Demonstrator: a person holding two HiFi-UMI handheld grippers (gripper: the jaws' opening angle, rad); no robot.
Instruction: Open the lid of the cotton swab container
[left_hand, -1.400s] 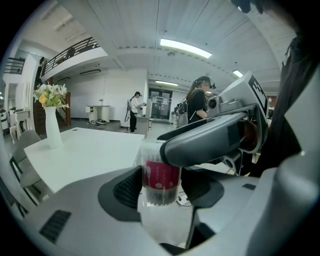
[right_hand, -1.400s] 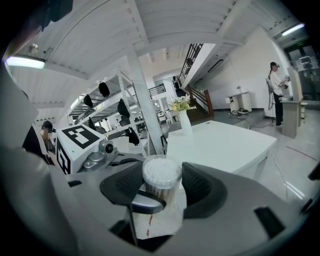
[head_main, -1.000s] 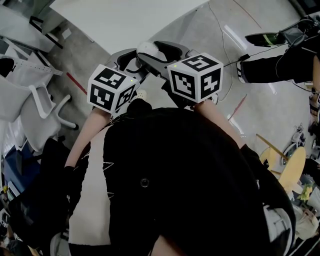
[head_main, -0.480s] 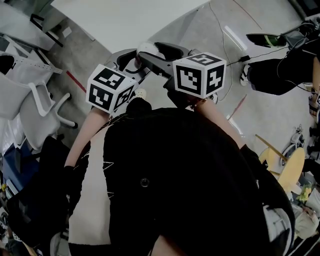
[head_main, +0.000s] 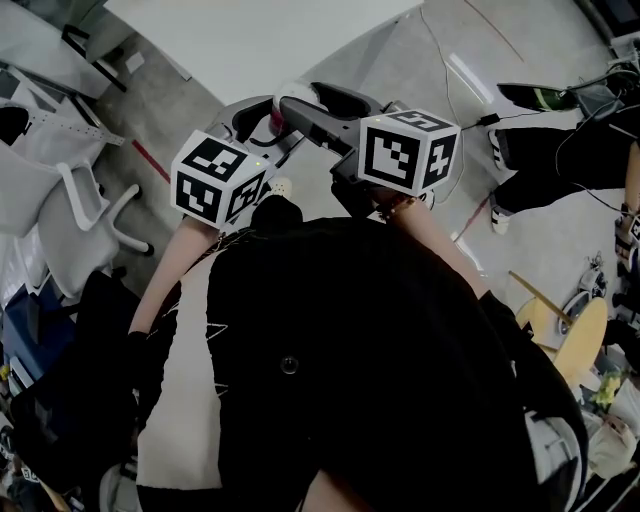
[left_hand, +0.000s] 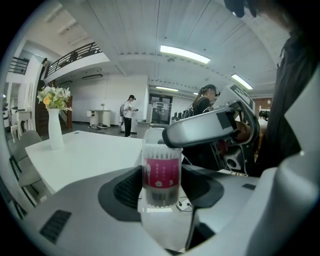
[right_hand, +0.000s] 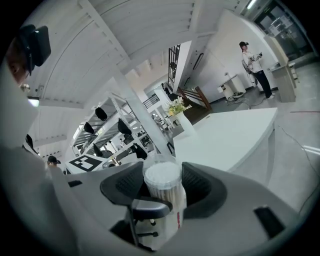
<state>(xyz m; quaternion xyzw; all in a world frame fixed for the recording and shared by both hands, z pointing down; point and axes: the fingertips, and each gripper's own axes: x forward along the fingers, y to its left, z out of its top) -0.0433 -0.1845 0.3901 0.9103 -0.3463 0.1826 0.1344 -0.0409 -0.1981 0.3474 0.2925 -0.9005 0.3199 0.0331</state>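
White surface (left_hand: 85, 155) spreads beyond, well apart. Held in mid-air, the cotton swab container (left_hand: 161, 172) stands upright in the left gripper (left_hand: 162, 189), jaws clamped on its pink-labelled body. The right gripper (right_hand: 162, 186) has its jaws closed on its top end.

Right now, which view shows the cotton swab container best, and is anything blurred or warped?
Left gripper view: cotton swab container legible, label print blurred, fisheye bends the ceiling. Right gripper view: its swab-filled top clear, corners black. Head view: dim, the person's dark torso dominates.
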